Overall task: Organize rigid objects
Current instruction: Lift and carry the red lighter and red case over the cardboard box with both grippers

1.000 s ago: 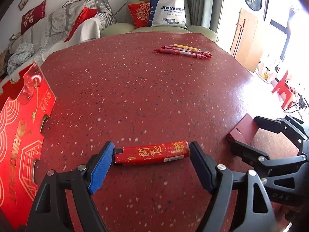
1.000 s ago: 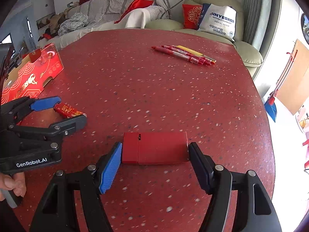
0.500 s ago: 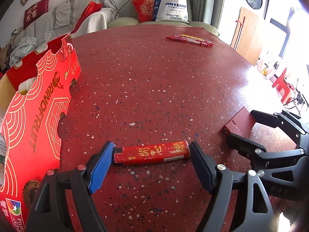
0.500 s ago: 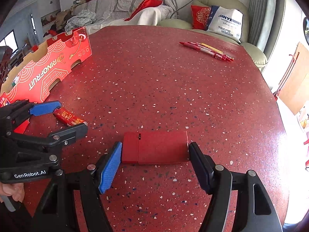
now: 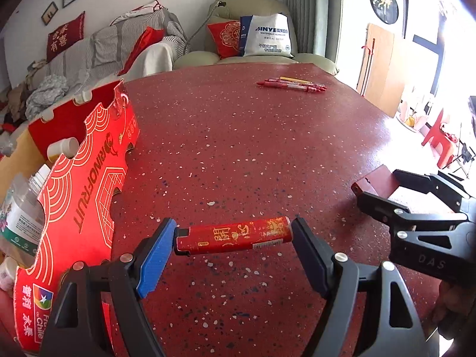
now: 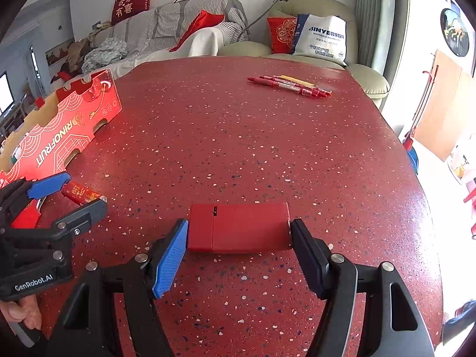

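Red lighter (image 5: pixel 233 235) with gold characters, held crosswise above the counter (image 5: pixel 238 148). Flat red box (image 6: pixel 239 227), likewise crosswise. Red pens (image 6: pixel 290 84) lying side by side at the far edge. Open red carton (image 5: pixel 89 160) at left, bottles inside.

can't see much of the clear plastic bottles (image 5: pixel 22 208), my red printed cardboard fruit box (image 5: pixel 89 184) hides them and the frame cuts it off

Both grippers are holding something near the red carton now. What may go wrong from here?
The left gripper holds the red lighter only by its two ends, so it may pivot or slip out. The right gripper with the red box is close beside it; they might collide at the red carton.
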Action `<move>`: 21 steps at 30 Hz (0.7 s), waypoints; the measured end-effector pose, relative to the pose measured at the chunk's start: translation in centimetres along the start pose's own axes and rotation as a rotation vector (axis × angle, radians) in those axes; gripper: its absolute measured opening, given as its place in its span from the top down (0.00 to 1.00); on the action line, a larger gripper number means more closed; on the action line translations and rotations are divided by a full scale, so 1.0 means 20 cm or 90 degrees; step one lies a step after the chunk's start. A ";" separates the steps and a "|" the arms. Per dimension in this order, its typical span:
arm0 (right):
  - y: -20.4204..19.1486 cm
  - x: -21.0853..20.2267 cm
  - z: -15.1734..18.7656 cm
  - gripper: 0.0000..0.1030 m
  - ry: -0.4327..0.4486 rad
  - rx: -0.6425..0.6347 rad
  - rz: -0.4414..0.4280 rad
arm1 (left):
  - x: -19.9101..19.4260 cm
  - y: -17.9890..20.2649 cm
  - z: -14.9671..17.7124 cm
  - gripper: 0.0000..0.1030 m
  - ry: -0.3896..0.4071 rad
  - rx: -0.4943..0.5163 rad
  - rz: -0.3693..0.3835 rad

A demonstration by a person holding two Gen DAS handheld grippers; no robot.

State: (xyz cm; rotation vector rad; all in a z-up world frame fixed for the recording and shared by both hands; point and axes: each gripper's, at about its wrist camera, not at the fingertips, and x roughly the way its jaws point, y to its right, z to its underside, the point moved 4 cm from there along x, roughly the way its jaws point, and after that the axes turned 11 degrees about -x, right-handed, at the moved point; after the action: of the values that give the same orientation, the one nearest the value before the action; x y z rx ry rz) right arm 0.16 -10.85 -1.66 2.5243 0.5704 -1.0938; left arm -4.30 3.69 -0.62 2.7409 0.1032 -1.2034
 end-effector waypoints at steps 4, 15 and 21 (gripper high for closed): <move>-0.06 -0.05 0.02 0.32 0.006 0.001 -0.010 | -0.09 -0.04 0.01 0.21 0.000 -0.016 0.007; -0.26 -0.31 -0.18 0.32 0.100 0.005 -0.044 | -0.49 -0.18 -0.12 0.21 0.071 -0.057 0.032; -0.35 -0.41 -0.31 0.32 0.132 0.002 -0.065 | -0.64 -0.33 -0.21 0.21 0.113 -0.069 -0.004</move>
State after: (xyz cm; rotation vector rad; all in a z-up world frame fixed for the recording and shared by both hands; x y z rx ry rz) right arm -4.47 -3.96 7.46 2.6562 0.7599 -0.8702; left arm -10.81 10.80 10.91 2.7483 0.1912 -0.9246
